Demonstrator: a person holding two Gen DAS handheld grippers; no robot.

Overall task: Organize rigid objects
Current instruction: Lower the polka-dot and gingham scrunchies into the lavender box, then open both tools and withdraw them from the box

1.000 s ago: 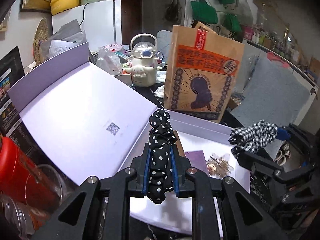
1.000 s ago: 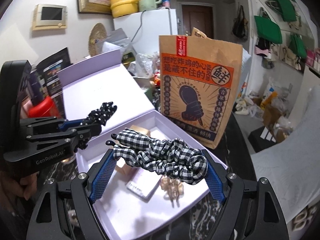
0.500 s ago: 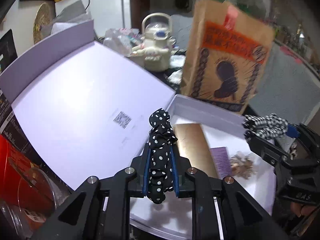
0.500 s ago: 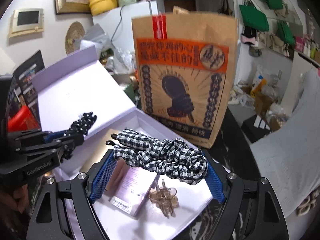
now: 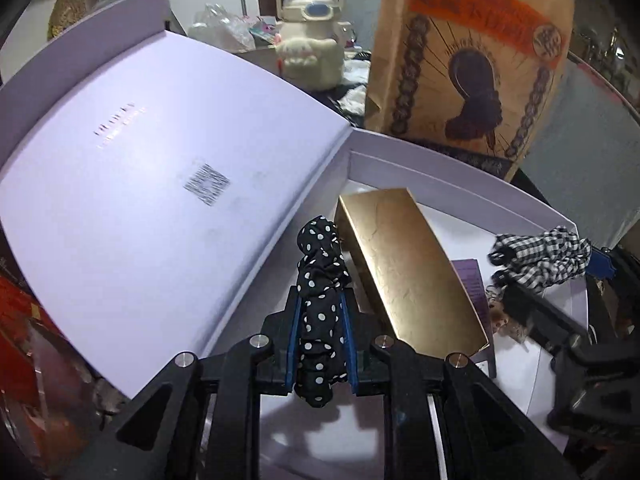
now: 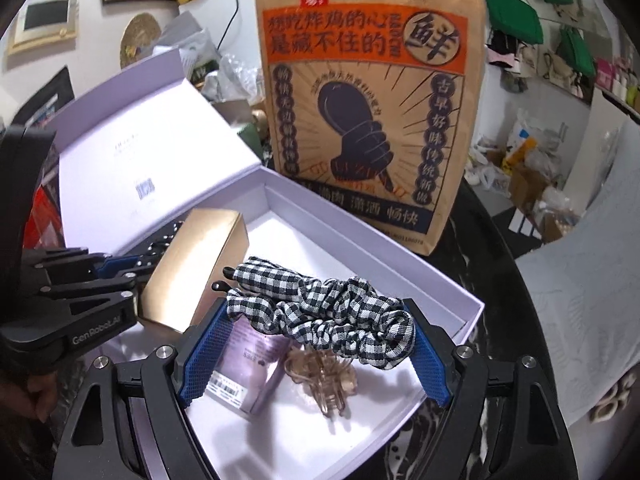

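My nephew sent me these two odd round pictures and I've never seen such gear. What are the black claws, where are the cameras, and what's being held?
No robot here: a person carries a hand-held gripper in each hand, each with a wide-angle camera looking along its two fingers. One picture comes from each. The left hand-held gripper is shut on a black polka-dot scrunchie. The right hand-held gripper holds a checked scrunchie stretched between its wide-set fingers. Below them sits an open lilac box containing a gold box, a purple packet and a clear claw hair clip. A printed paper bag stands behind.
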